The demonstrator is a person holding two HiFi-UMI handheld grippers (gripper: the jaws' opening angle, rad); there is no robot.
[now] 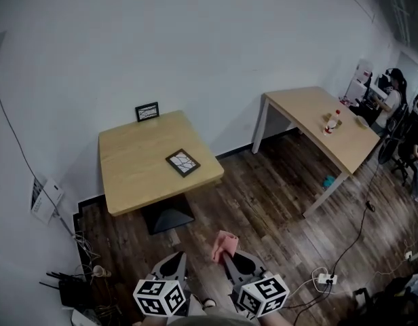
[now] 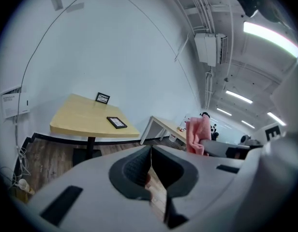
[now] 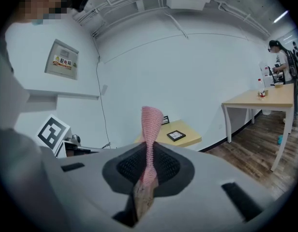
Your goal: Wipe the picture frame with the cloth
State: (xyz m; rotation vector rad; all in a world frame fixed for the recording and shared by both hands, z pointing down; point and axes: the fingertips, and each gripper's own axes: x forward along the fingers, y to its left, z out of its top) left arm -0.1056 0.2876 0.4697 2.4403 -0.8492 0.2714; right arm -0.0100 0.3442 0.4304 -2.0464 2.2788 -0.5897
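Note:
A black picture frame (image 1: pixel 182 162) lies flat on the square wooden table (image 1: pixel 127 175); a second frame (image 1: pixel 147 111) stands upright at the table's back edge against the wall. Both show small in the left gripper view, the flat frame (image 2: pixel 116 122) and the standing frame (image 2: pixel 102 98), and the flat frame (image 3: pixel 176 135) shows in the right gripper view. My right gripper (image 1: pixel 226 255) is shut on a pink cloth (image 1: pixel 224 244), which sticks up between its jaws (image 3: pixel 150 129). My left gripper (image 1: pixel 178 260) is shut with nothing in it. Both hang over the floor, well short of the table.
A longer wooden table (image 1: pixel 345 148) stands at the right with a bottle (image 1: pixel 332 122) on it; people sit beyond it. Cables and a power strip (image 1: pixel 326 278) lie on the wood floor at the right, a tangle of wires (image 1: pixel 87 277) at the left wall.

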